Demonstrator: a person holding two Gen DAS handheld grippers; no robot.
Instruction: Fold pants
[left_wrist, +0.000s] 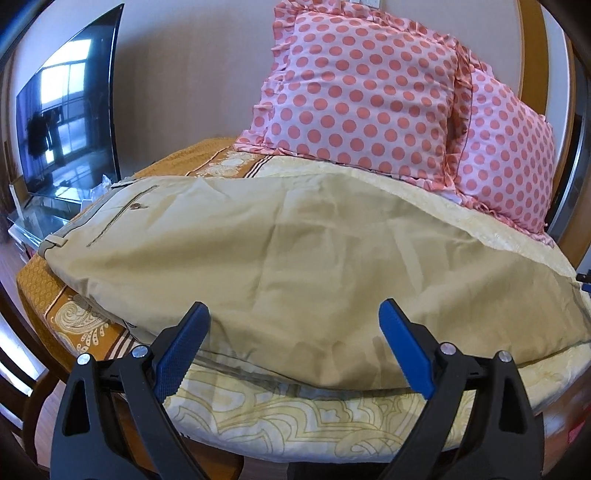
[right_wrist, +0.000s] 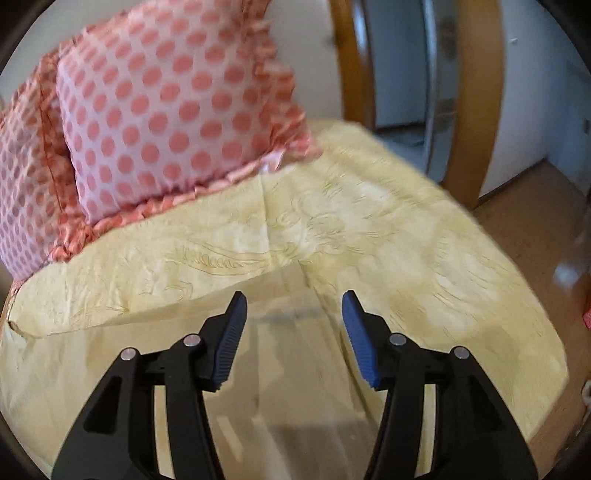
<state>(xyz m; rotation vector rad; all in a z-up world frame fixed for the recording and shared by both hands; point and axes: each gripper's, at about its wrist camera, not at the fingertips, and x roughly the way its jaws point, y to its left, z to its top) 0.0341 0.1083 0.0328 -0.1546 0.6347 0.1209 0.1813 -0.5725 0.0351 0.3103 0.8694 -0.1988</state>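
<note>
Beige khaki pants (left_wrist: 258, 251) lie spread flat across the bed, waistband and a buttoned back pocket at the far left. My left gripper (left_wrist: 295, 314) is open and empty, its blue pads just above the near hem edge of the pants. In the right wrist view my right gripper (right_wrist: 293, 301) is open and empty, hovering over a pale strip of pant leg (right_wrist: 295, 354) that runs toward me on the bedspread. This view is blurred.
Two pink polka-dot pillows (left_wrist: 369, 96) (right_wrist: 166, 118) stand at the back of the bed. The yellow patterned bedspread (right_wrist: 424, 258) covers the bed. A television (left_wrist: 66, 122) stands at the left. A wooden door frame (right_wrist: 480, 92) and floor lie at the right.
</note>
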